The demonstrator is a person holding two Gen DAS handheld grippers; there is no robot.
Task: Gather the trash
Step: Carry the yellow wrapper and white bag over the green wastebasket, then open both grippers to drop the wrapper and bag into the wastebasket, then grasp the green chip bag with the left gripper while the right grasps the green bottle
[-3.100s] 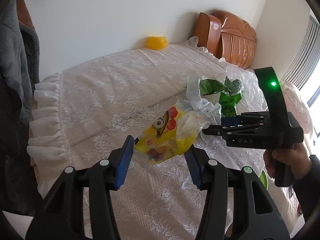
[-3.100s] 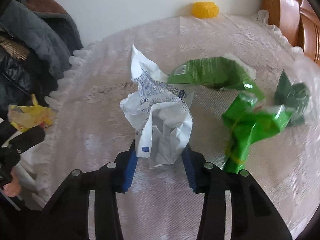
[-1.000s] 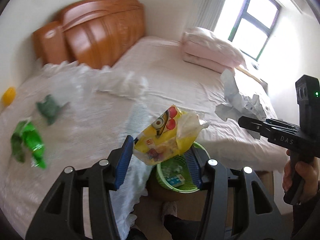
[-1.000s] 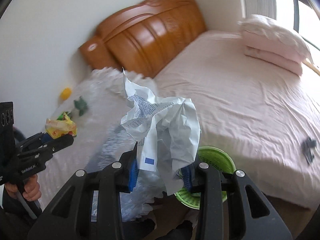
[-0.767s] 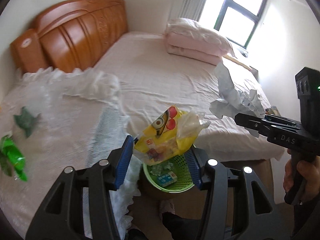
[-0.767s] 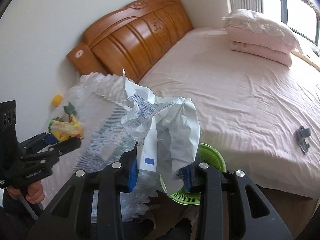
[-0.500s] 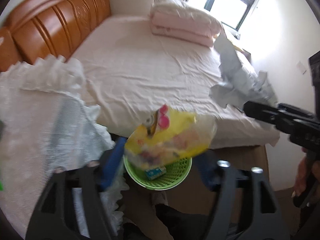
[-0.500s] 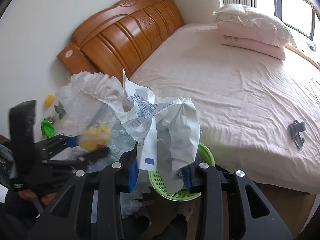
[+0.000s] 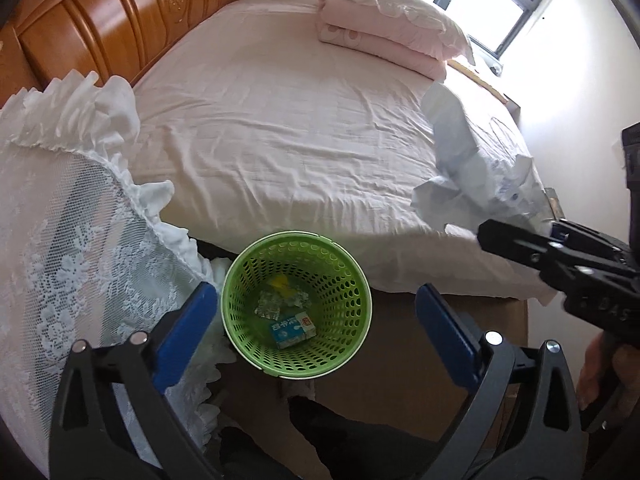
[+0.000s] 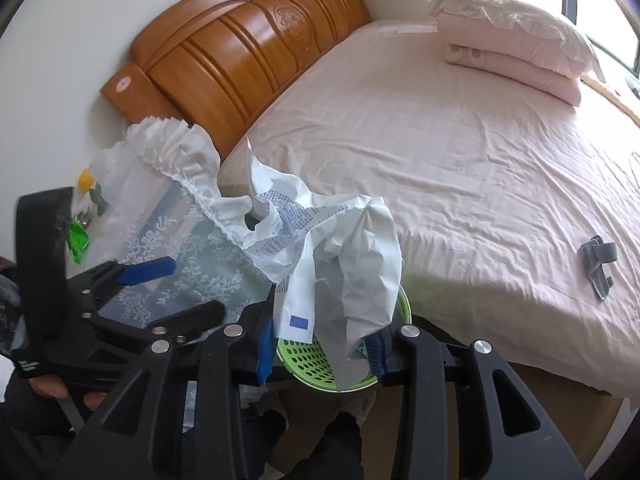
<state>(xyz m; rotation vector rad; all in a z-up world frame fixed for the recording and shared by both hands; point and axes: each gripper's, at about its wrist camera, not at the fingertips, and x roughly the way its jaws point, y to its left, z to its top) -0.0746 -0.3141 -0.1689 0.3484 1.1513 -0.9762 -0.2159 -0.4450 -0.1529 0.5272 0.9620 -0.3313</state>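
A green perforated bin (image 9: 297,304) stands on the floor between the lace-covered table and the bed. It holds the yellow snack wrapper (image 9: 282,282), a small blue carton (image 9: 292,329) and clear crumpled plastic. My left gripper (image 9: 316,320) is open and empty right above the bin; it also shows in the right wrist view (image 10: 172,288). My right gripper (image 10: 322,354) is shut on a crumpled white paper bag (image 10: 332,256) and holds it over the bin's rim (image 10: 320,368). The bag also shows in the left wrist view (image 9: 476,188), to the right of the bin.
A lace tablecloth (image 9: 72,240) hangs at the left, with green wrappers (image 10: 78,240) and a yellow object (image 10: 85,178) on the table. A pink bed (image 9: 280,120) with folded quilt (image 9: 384,40), wooden headboard (image 10: 240,52) and a grey item (image 10: 598,264) lies behind the bin.
My left gripper opened and the yellow snack wrapper dropped into the green bin. Both grippers swung from the table toward the bin; the right one still holds the white paper bag.
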